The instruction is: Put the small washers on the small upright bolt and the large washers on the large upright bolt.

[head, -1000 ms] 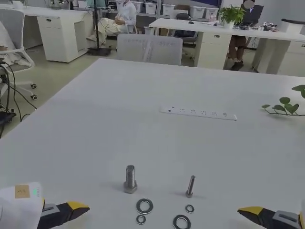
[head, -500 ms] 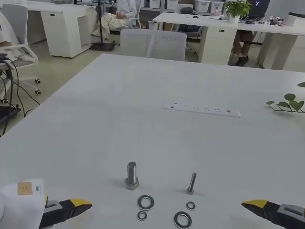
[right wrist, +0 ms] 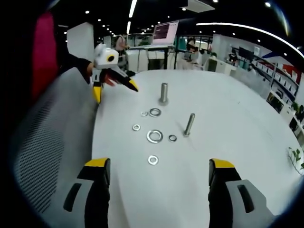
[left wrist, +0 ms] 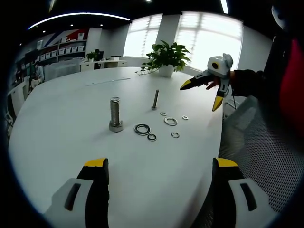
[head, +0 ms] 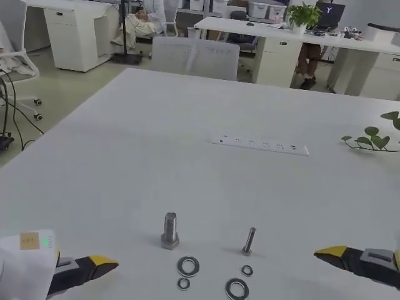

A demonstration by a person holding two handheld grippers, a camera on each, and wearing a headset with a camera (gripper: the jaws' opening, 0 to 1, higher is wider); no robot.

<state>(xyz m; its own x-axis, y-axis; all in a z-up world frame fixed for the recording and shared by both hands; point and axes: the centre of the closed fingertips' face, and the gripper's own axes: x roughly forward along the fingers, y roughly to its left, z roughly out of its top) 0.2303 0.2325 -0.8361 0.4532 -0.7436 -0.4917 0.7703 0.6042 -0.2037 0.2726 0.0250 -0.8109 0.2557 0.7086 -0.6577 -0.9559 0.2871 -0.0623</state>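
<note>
Just ahead of the right gripper point(right wrist: 156, 164), jaws apart and empty, lies the nearest washer point(right wrist: 153, 159); the left gripper point(left wrist: 160, 164), likewise agape, seems farther off.

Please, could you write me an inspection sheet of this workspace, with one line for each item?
surface: white table.
job's things: large bolt and small bolt stand upright, apart; six washers lie flat beside them, none on a bolt.
clutter: power strip and plant leaves farther back.
grippers: left claw open, holding nothing; right claw open, holding nothing; one on each side of the washers.
cables: nothing seen on the table; black cables near the floor at left.
surroundings: office with desks, a chair behind the table, seated people.
</note>
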